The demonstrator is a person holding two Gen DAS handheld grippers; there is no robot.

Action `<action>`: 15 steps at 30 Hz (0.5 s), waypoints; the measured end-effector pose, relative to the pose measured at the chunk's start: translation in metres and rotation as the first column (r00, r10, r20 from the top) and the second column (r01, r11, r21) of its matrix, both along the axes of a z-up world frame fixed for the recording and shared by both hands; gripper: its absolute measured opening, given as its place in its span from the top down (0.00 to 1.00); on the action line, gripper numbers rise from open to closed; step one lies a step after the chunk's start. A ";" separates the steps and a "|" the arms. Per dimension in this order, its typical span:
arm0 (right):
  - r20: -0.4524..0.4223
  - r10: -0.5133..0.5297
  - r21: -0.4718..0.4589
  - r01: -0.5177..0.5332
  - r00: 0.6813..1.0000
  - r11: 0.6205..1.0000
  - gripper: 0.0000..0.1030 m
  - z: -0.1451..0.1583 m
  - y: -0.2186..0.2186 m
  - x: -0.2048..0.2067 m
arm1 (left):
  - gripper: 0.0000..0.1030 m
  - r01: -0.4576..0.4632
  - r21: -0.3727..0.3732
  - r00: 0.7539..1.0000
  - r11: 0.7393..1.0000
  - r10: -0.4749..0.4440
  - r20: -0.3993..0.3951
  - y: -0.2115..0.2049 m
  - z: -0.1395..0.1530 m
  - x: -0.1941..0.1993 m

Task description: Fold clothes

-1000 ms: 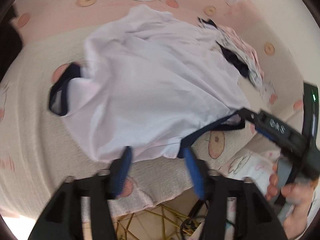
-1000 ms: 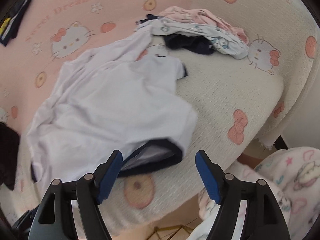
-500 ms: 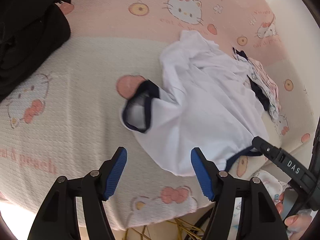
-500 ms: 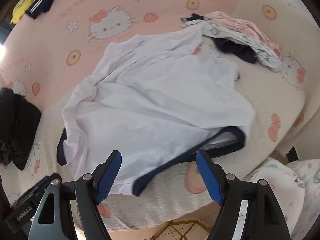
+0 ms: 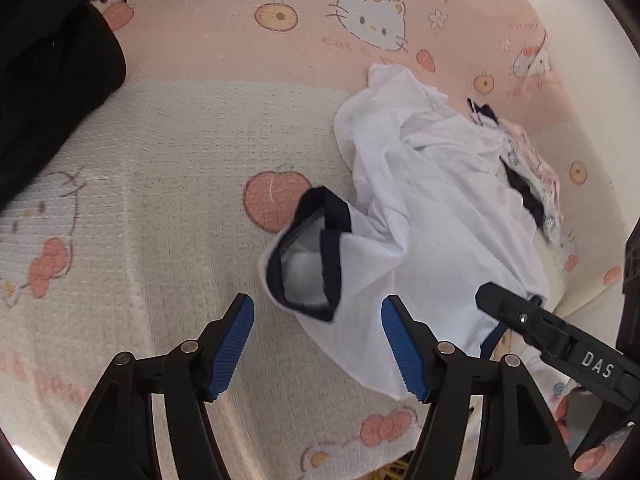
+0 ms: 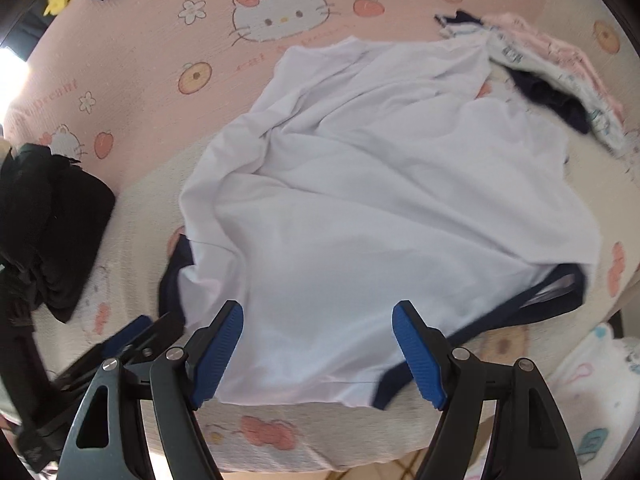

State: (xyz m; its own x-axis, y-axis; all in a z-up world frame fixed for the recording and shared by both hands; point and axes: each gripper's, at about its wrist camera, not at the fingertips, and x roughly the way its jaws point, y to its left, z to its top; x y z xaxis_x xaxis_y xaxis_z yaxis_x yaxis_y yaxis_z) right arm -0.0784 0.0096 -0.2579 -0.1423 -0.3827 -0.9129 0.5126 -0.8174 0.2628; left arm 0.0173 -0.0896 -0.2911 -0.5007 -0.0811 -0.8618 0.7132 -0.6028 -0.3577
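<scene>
A crumpled white T-shirt [image 6: 380, 200] with navy trim lies on a pink and cream cartoon-cat blanket [image 5: 168, 168]. One navy-edged sleeve opening [image 5: 308, 264] gapes just beyond my left gripper [image 5: 318, 352], which hangs open above it with nothing between its blue pads. My right gripper [image 6: 318, 354] stands open over the shirt's near hem, a navy-trimmed edge [image 6: 520, 316] to its right. The right gripper's finger [image 5: 532, 324] reaches into the left wrist view from the right. The left gripper [image 6: 132, 340] shows blurred at lower left of the right wrist view.
A heap of black clothing [image 6: 48, 236] lies at the left. A small pile of pink, patterned and navy garments [image 6: 560, 88] sits beyond the shirt at the right. The blanket's front edge drops off near the grippers. A hand [image 5: 592, 436] holds the right gripper.
Both grippers have moved left along the front edge. The left one, earlier at the shirt's hem, now hangs by the left sleeve. The right one now faces the middle of the hem.
</scene>
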 end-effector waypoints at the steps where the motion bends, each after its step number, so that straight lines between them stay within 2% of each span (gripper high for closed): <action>1: 0.023 -0.003 -0.010 0.004 1.000 1.000 0.26 -0.001 -0.002 -0.001 | 0.38 -0.001 -0.003 1.000 1.000 0.001 -0.008 -0.003 -0.002 0.000; 5: 0.083 -0.007 -0.033 0.010 0.997 0.999 0.26 -0.004 -0.012 -0.003 | 0.41 -0.003 0.035 0.999 0.999 0.005 -0.042 -0.016 -0.014 0.001; 6: 0.089 -0.006 -0.034 0.009 0.996 0.999 0.26 -0.004 -0.015 -0.003 | 0.56 0.000 0.039 0.999 0.999 0.002 -0.047 -0.018 -0.017 0.000; 7: 0.104 -0.006 -0.036 0.010 0.995 0.999 0.26 -0.005 -0.018 -0.002 | 0.78 0.008 0.042 0.999 0.999 -0.006 -0.044 -0.019 -0.021 -0.001; 9: 0.147 -0.010 -0.051 0.018 0.989 0.999 0.26 -0.008 -0.022 0.000 | 0.80 0.022 0.045 0.999 0.999 -0.020 -0.047 -0.019 -0.027 -0.002; 15: 0.301 0.004 -0.113 0.032 0.953 0.993 0.26 -0.018 -0.041 0.002 | 0.87 0.039 0.109 0.990 0.993 -0.024 -0.138 -0.016 -0.026 0.007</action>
